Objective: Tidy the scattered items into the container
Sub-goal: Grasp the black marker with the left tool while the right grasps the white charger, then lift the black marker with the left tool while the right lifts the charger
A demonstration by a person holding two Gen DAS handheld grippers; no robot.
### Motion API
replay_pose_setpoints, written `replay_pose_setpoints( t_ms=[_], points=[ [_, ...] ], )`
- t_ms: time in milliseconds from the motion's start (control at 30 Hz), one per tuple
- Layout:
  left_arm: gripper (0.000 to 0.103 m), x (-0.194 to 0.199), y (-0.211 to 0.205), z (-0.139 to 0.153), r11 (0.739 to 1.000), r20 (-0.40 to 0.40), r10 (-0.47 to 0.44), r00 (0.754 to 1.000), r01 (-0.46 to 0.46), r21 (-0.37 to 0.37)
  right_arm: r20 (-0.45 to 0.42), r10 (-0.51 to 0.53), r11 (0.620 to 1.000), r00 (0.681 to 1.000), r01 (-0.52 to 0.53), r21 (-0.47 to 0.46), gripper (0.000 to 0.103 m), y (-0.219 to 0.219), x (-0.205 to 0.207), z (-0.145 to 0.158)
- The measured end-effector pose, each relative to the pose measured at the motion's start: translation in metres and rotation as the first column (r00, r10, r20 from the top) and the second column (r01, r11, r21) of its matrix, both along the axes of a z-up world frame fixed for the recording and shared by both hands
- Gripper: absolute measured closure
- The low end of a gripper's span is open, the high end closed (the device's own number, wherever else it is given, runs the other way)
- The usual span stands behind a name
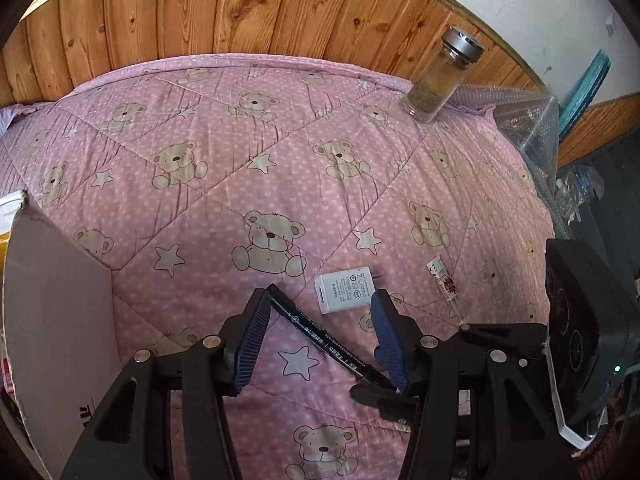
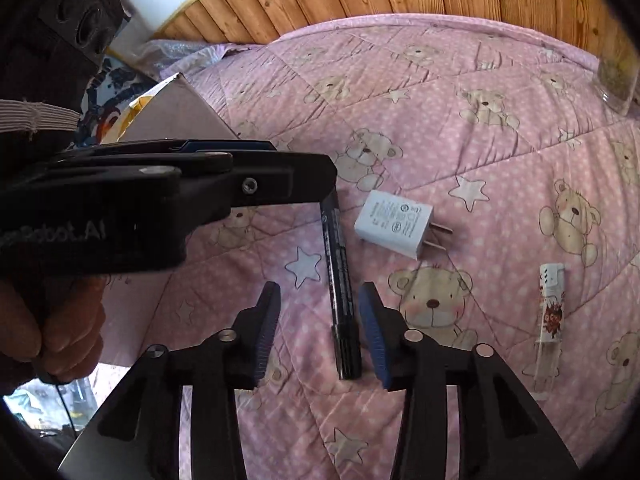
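Surface: a pink quilt (image 1: 224,184) printed with bears and stars is spread over a bed, backed by a wooden wall panel (image 1: 248,4).
Marker: a black marker (image 2: 340,292) is laid flat on the quilt; in the right wrist view it is seen lengthwise between the jaws of the right gripper, close to the right-hand pad.
Left gripper: the left gripper (image 1: 320,336) is held with its jaws wide apart; the marker is straddled by them, its far end just beside the left-hand pad. Nothing is gripped.
Right gripper: the right gripper (image 2: 318,332) is held with its jaws parted over the near end of the marker. Whether the marker is touched cannot be told; it is not clamped.
Charger: a white plug-in charger (image 2: 394,229) is laid just beside the marker, its prongs pointed away from it.
Lighter: a white patterned lighter (image 2: 550,308) is laid well apart from the charger, to the right.
Container: a cardboard box (image 1: 56,312) is stood at the left edge of the quilt.
Jar: a glass jar (image 1: 440,76) with a metal lid is stood upright at the far edge of the bed.
Hand: a hand (image 2: 52,332) is seen on the left gripper's handle.
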State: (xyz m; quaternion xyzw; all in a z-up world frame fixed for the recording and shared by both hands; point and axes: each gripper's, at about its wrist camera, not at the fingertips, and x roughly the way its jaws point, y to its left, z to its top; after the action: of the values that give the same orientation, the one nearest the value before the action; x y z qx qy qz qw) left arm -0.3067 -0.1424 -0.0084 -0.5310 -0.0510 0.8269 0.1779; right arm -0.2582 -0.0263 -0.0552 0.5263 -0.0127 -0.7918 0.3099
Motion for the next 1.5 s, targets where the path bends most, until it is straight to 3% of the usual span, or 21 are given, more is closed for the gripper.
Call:
replay_pose_setpoints(
  t_ms=[100, 200, 267, 367, 467, 533, 667, 833, 933, 967, 1033, 1167, 1233, 1267, 1300, 1333, 1367, 1500],
  points=[
    [0.049, 0.002, -0.002, 0.002, 0.999, -0.024, 0.033, 0.999, -0.034, -0.031, 0.016, -0.019, 1.000, 1.000, 0.019, -0.013, 0.058, 0.007, -0.005, 0.002],
    [0.049, 0.009, -0.020, 0.003, 0.988, -0.020, 0.150, 0.989, -0.150, -0.019, -0.034, -0.021, 1.000, 0.999, 0.021, -0.014, 0.058, 0.024, -0.007, 0.019],
    [0.049, 0.016, -0.028, -0.001, 0.979, 0.011, 0.204, 0.979, -0.204, 0.026, -0.084, -0.005, 0.999, 0.996, 0.010, 0.050, 0.057, 0.031, -0.012, 0.027],
    [0.049, 0.028, -0.016, -0.010, 0.975, 0.033, 0.216, 0.976, -0.217, 0.038, -0.138, 0.110, 0.979, 0.984, -0.084, 0.186, 0.057, 0.022, -0.023, 0.027],
    [0.049, 0.035, 0.001, -0.024, 0.973, 0.053, 0.228, 0.972, -0.229, 0.015, -0.162, 0.254, 0.927, 0.954, -0.192, 0.324, 0.057, 0.006, -0.031, 0.019],
    [0.050, 0.037, 0.007, -0.035, 0.969, 0.071, 0.245, 0.967, -0.246, 0.003, -0.145, 0.327, 0.894, 0.934, -0.256, 0.367, 0.057, 0.000, -0.037, 0.012],
    [0.050, 0.038, 0.006, -0.059, 0.959, 0.139, 0.280, 0.950, -0.285, 0.014, -0.124, 0.412, 0.868, 0.903, -0.348, 0.355, 0.057, -0.005, -0.048, 0.006],
    [0.050, 0.041, 0.000, -0.057, 0.950, 0.111, 0.305, 0.946, -0.310, 0.027, -0.083, 0.472, 0.843, 0.878, -0.422, 0.333, 0.057, -0.018, -0.054, -0.005],
    [0.050, 0.040, -0.003, -0.057, 0.944, 0.099, 0.319, 0.943, -0.325, 0.051, -0.077, 0.446, 0.851, 0.892, -0.396, 0.345, 0.065, -0.022, -0.062, -0.011],
    [0.052, 0.038, -0.001, -0.058, 0.946, 0.102, 0.312, 0.945, -0.319, 0.055, -0.080, 0.420, 0.865, 0.904, -0.372, 0.335, 0.071, -0.017, -0.066, -0.009],
    [0.050, 0.034, 0.004, -0.058, 0.948, 0.096, 0.303, 0.948, -0.310, 0.069, -0.101, 0.346, 0.900, 0.933, -0.299, 0.318, 0.071, -0.002, -0.076, -0.004],
    [0.050, 0.029, 0.026, -0.059, 0.966, 0.056, 0.257, 0.965, -0.258, 0.011, -0.101, 0.247, 0.935, 0.964, -0.210, 0.286, 0.071, 0.026, -0.085, -0.004],
    [0.050, 0.028, 0.040, -0.059, 0.972, 0.010, 0.227, 0.974, -0.225, -0.069, -0.097, 0.231, 0.938, 0.968, -0.195, 0.285, 0.071, 0.031, -0.083, -0.010],
    [0.056, 0.028, 0.045, -0.060, 0.972, -0.021, 0.214, 0.977, -0.215, -0.099, -0.102, 0.218, 0.944, 0.971, -0.184, 0.273, 0.071, 0.034, -0.081, -0.010],
    [0.073, 0.028, 0.048, -0.062, 0.970, -0.038, 0.207, 0.978, -0.211, -0.125, -0.101, 0.203, 0.951, 0.974, -0.172, 0.257, 0.071, 0.036, -0.081, -0.010],
    [0.078, 0.029, 0.046, -0.061, 0.968, -0.053, 0.212, 0.976, -0.218, -0.127, -0.098, 0.188, 0.957, 0.977, -0.160, 0.244, 0.071, 0.038, -0.080, -0.010],
    [0.089, 0.029, 0.038, -0.062, 0.969, -0.045, 0.223, 0.974, -0.227, -0.096, -0.097, 0.175, 0.961, 0.980, -0.149, 0.234, 0.071, 0.039, -0.080, -0.010],
    [0.089, 0.033, 0.017, -0.065, 0.974, -0.021, 0.226, 0.974, -0.227, -0.019, -0.101, 0.141, 0.969, 0.985, -0.116, 0.220, 0.071, 0.041, -0.077, -0.008]
  ],
)
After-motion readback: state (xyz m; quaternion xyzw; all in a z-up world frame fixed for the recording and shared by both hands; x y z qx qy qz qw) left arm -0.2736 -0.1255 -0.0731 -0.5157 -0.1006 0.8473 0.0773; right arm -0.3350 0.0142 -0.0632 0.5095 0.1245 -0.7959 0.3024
